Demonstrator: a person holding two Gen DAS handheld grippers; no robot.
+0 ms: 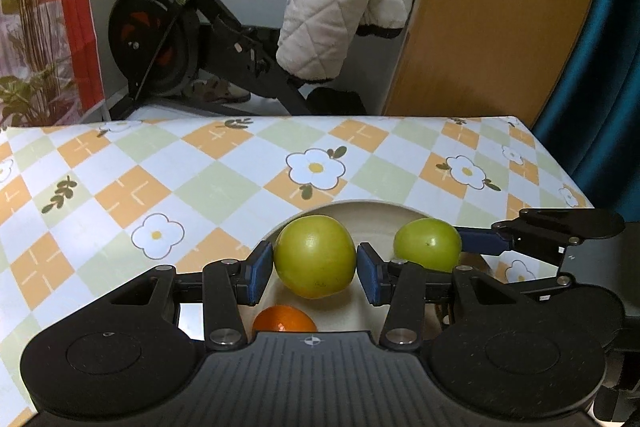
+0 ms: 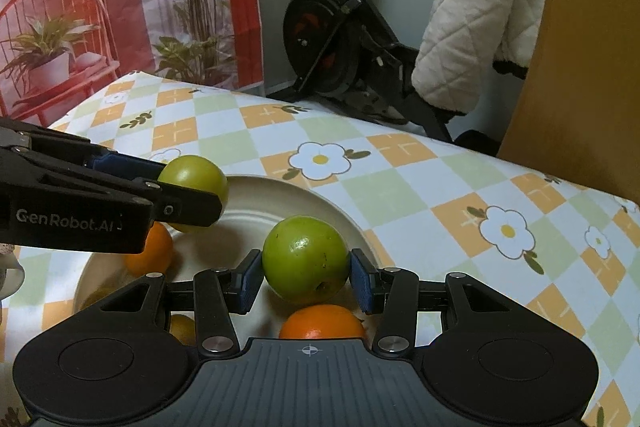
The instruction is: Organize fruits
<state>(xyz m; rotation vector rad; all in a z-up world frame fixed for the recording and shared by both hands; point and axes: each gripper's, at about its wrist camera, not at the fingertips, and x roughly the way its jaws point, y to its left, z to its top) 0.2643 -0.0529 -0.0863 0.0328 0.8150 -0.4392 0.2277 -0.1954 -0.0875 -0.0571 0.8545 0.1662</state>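
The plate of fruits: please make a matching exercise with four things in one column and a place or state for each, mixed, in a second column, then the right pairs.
Column 1
1. left gripper
2. right gripper
3. orange
4. plate

Column 2
A. lies on the plate, below the right gripper's fruit
B. shut on a green fruit, seen from the side in the right wrist view
C. stands on the flowered tablecloth
D. shut on a green fruit near the plate's right rim

Pairs: 1-B, 2-D, 3-A, 4-C

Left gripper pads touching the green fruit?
Touching. In the left wrist view, both blue pads of the left gripper press against the green fruit's sides, no gap.
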